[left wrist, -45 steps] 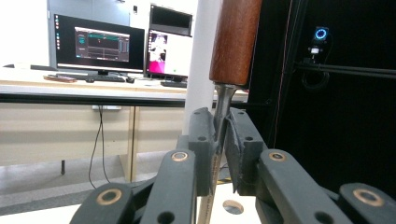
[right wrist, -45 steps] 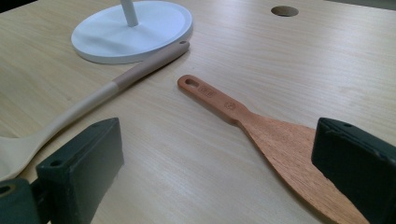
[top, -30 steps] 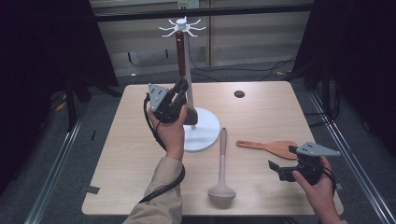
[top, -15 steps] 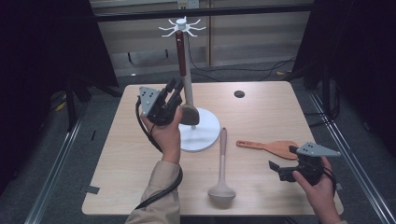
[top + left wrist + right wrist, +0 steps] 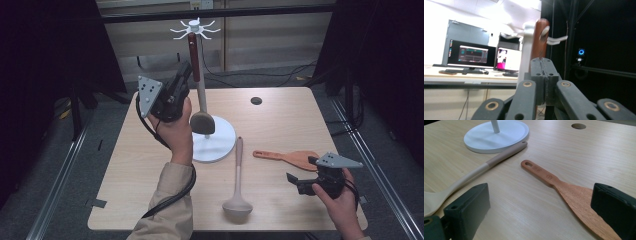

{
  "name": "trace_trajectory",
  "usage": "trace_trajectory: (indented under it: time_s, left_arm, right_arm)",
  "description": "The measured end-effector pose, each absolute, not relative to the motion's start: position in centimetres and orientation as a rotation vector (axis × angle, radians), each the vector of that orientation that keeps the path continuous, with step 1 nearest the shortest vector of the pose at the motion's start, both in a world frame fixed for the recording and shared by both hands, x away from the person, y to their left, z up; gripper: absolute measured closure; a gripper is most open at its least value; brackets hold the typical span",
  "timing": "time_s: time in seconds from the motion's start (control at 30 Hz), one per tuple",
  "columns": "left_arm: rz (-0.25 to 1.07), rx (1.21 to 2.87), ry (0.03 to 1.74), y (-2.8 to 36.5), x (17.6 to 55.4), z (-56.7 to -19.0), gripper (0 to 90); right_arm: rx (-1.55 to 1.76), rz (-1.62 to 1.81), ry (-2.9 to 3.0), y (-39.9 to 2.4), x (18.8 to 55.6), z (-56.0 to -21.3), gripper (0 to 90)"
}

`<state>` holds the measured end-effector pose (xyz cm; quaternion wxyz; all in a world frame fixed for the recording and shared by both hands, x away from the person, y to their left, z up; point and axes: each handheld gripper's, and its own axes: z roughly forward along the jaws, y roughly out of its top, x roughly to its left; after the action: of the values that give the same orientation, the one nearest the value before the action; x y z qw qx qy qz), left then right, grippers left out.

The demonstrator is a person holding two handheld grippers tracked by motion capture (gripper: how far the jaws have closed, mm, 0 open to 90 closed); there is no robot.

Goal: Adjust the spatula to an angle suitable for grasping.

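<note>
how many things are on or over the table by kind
utensils: 3 (utensil with dark red handle by the rack, pale ladle, wooden spatula)
white hook rack: 1
hand-held tools: 2 (left tool, right tool)
total: 6

We count three utensils in all: one red-handled utensil (image 5: 196, 75) up against the stand's post, one pale ladle (image 5: 238, 180) lying on the table (image 5: 130, 175), and one wooden spatula (image 5: 287, 157) lying beside it. We see one white utensil stand (image 5: 215, 142) with a ring of hooks on top. We count two grippers, the left gripper (image 5: 172, 92) and the right gripper (image 5: 300, 182). The tabletop has one round hole (image 5: 256, 100).
</note>
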<state>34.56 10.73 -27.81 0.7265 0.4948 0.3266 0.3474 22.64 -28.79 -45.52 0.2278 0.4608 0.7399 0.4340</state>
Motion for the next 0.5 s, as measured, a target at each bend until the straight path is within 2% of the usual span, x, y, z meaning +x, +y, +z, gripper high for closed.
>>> trace_trajectory:
  time_s: [0.2, 0.5]
  left_arm:
    - [0.783, 1.072, 0.667, 9.8, 34.9, -26.0, 90.0]
    - [0.779, 1.072, 0.653, 8.6, 35.9, -25.5, 89.9]
  right_arm:
    - [1.278, 1.194, 2.032, -28.9, 22.6, -45.5, 1.4]
    - [1.275, 1.196, 2.032, -29.1, 22.6, -45.5, 1.4]
